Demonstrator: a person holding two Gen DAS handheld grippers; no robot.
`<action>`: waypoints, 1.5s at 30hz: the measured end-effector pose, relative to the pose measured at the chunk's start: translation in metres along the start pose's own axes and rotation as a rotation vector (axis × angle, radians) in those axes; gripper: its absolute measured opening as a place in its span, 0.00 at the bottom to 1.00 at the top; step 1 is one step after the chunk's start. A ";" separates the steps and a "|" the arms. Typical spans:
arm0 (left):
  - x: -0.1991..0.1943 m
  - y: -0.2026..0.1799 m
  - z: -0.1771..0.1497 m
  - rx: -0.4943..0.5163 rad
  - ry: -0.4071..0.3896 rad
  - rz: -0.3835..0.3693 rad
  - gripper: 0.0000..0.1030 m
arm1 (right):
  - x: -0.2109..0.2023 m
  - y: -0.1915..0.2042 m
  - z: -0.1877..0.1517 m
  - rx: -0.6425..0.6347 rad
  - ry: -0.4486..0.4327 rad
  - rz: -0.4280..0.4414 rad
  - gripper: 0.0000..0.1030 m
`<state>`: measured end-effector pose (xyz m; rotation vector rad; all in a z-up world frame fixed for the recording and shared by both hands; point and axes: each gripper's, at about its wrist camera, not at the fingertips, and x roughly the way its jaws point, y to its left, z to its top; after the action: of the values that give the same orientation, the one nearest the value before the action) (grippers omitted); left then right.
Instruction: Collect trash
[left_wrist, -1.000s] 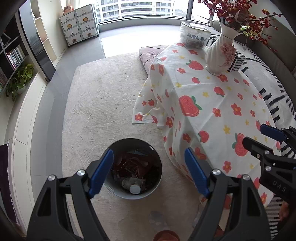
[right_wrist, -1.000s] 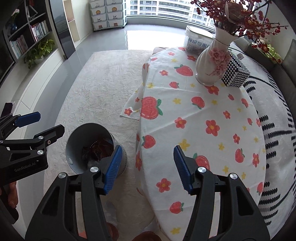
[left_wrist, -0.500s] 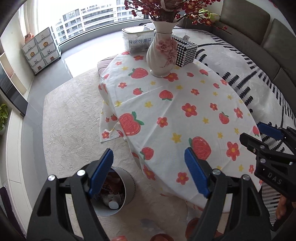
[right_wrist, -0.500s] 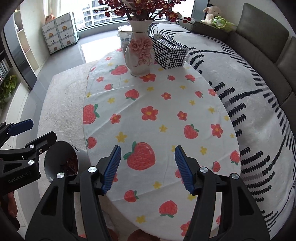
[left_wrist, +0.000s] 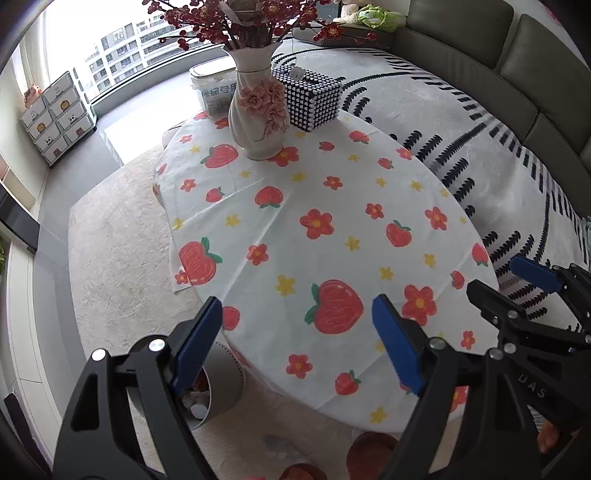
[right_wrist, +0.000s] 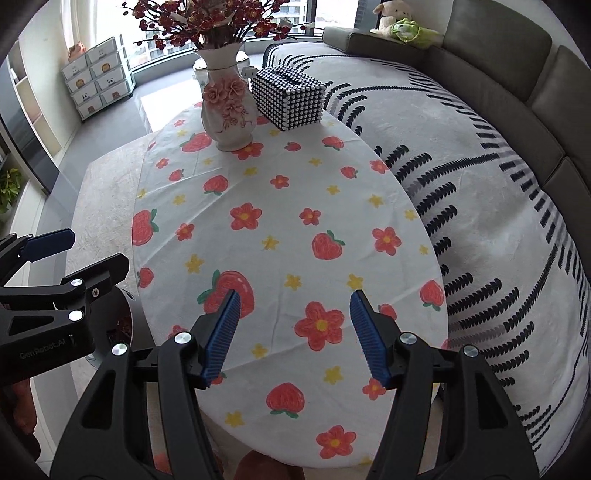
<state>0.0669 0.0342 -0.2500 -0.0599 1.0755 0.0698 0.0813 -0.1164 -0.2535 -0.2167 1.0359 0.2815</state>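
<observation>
Both grippers (left_wrist: 295, 341) (right_wrist: 293, 336) empty, swung from bin (left_wrist: 225, 387) to tablecloth (left_wrist: 332, 229)

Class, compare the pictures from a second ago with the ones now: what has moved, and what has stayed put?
Both grippers swung away from the bin to over the table. The left gripper and right gripper are open and empty; nothing was picked up or dropped. The vase, the studded box and the bin with its trash stayed where they were.
</observation>
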 end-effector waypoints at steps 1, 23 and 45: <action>-0.001 -0.004 0.001 0.003 0.002 0.000 0.80 | 0.000 -0.002 0.000 0.000 0.001 0.001 0.58; -0.039 -0.025 0.029 -0.016 -0.078 0.026 0.81 | -0.032 -0.017 0.024 -0.046 -0.064 0.041 0.60; -0.134 -0.021 0.061 -0.078 -0.033 0.025 0.83 | -0.127 -0.033 0.068 -0.046 -0.070 0.039 0.60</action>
<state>0.0590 0.0148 -0.1025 -0.1152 1.0406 0.1352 0.0861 -0.1426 -0.1084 -0.2270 0.9662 0.3459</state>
